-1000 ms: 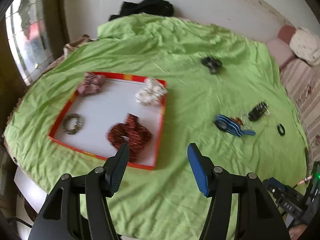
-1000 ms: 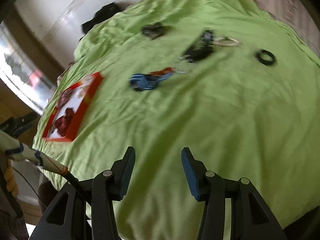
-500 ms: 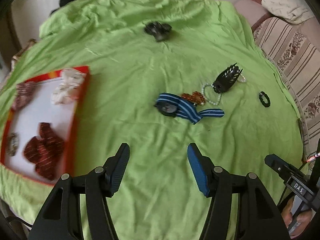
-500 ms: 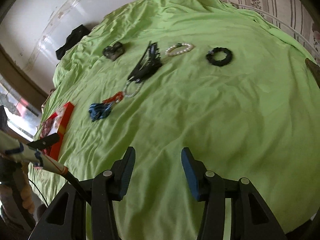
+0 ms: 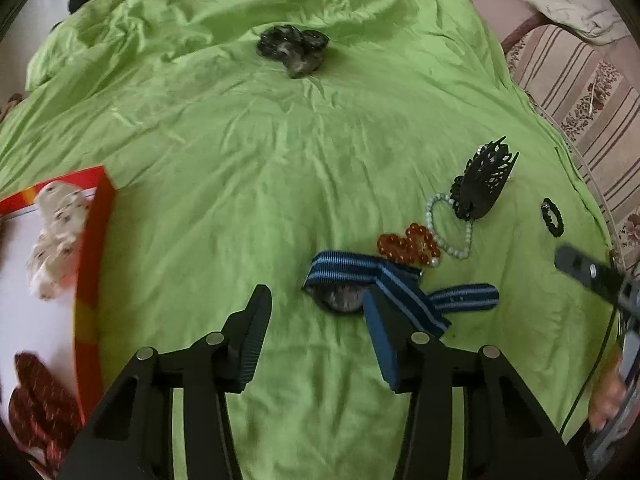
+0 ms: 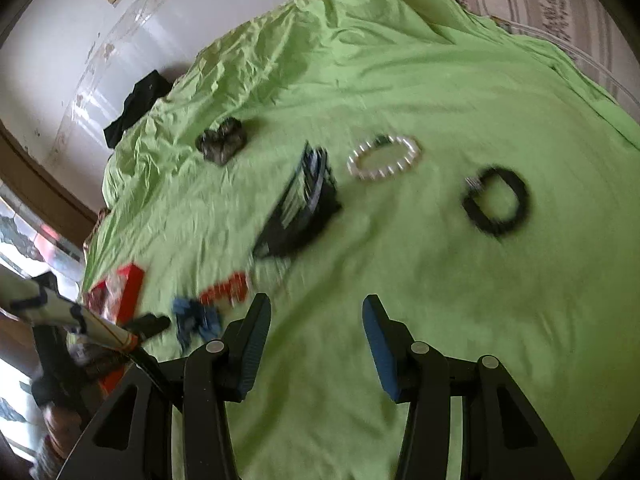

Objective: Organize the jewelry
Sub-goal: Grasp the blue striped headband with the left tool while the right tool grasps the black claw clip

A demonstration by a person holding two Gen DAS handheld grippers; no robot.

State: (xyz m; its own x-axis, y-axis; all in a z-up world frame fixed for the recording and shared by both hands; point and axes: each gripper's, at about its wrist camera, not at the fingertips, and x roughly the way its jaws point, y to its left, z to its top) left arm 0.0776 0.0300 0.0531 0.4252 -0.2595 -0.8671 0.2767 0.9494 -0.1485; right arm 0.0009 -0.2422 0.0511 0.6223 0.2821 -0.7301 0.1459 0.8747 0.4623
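Green bedsheet [image 5: 240, 184]: near its middle lie a blue striped watch [image 5: 376, 280], an orange bead bracelet [image 5: 408, 244] touching it, a pale bead bracelet [image 5: 448, 224] and a black hair claw [image 5: 482, 180]; a black ring [image 5: 553, 218] lies toward the right edge, a dark scrunchie [image 5: 294, 48] toward the far edge. Red-rimmed tray [image 5: 94, 280] at the left edge holds a white scrunchie [image 5: 56, 240] and a red one [image 5: 40, 404]. Left gripper [image 5: 316, 312]: jaws closing, nothing between them, right finger over the watch strap; right gripper [image 6: 316, 320]: jaws parted, empty, above bare sheet.

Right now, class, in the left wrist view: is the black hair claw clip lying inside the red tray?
No, the black hair claw clip lies on the green sheet, far right of the red tray.
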